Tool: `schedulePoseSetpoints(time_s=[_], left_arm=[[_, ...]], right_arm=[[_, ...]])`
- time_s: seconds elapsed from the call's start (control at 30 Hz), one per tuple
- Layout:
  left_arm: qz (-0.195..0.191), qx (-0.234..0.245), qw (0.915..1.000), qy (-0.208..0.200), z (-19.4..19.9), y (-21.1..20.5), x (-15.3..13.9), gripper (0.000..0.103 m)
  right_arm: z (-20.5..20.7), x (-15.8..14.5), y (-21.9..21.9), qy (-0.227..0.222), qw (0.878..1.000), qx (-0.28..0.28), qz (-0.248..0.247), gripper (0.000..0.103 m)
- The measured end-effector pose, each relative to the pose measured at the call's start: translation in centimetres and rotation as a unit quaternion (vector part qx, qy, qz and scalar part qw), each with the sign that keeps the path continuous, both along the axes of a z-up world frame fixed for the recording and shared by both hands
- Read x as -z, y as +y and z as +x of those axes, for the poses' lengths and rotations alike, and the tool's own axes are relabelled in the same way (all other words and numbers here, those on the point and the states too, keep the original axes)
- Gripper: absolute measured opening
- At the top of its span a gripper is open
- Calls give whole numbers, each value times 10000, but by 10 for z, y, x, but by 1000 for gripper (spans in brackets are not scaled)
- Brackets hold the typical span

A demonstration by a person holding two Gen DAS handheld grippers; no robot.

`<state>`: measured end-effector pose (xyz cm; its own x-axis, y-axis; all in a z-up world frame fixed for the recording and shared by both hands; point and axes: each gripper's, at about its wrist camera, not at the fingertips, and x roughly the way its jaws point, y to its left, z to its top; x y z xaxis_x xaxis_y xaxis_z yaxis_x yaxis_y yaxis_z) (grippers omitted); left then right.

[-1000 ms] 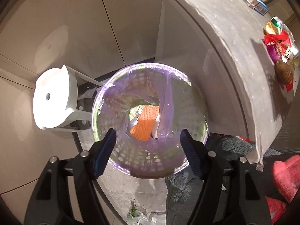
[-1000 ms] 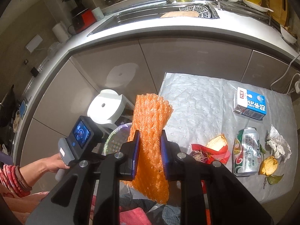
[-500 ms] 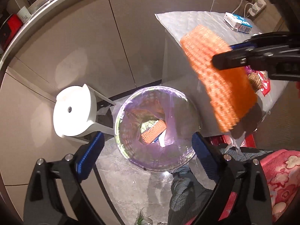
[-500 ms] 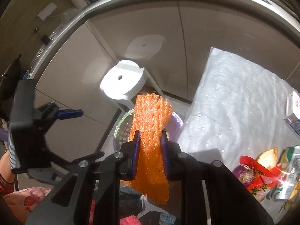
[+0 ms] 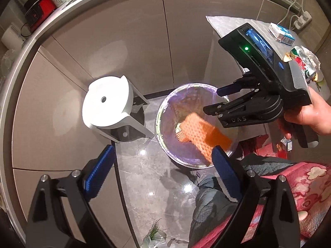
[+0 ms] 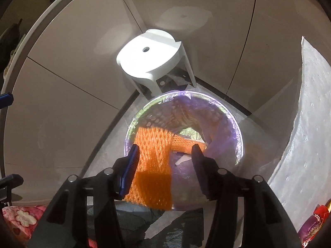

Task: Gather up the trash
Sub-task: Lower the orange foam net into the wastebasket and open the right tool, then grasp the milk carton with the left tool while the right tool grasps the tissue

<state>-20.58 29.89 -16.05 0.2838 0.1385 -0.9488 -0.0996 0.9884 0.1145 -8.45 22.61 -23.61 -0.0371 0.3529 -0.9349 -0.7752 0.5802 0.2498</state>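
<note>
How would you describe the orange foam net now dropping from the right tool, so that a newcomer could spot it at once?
Find the round bin lined with a purple bag on the floor beside the white stool. Over its near rim hangs an orange foam net, loose between the right tool, whose jaws have just been opening. A second orange net lies deeper; this one is larger and higher.

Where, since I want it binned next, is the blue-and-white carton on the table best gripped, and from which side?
The carton seems to lie flat on the table, broad face up and clear of the other trash. Come straight down from above and pinch across its two long narrow sides near the middle: they look flat and parallel. It is small in the left wrist view, so this is a judgement.
</note>
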Motion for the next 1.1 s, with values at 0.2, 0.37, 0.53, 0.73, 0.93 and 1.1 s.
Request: schedulePoseSetpoints(time_s=[0.2,0.37,0.53,0.73,0.93,1.1], left_arm=[[-170,439,9985,-266,30,-21,-19,90],[-226,1482,9869,-595,89,-84,-41,91],[-174,2829,9541,-965,154,-170,-54,95],[-279,4092,9068,-975,236,-267,-44,95],[21,4840,8719,-748,300,-335,-12,95],[331,5387,8408,-424,330,-372,24,95]], right_arm=[[30,-72,-68,-388,9937,869,584,72],[53,-133,-167,-945,9763,1830,669,78],[64,-162,-274,-1231,9509,2798,477,80],[60,-162,-383,-1290,9144,3830,237,80],[55,-148,-452,-1111,8849,4522,63,80],[62,-134,-493,-879,8711,4832,4,80]])
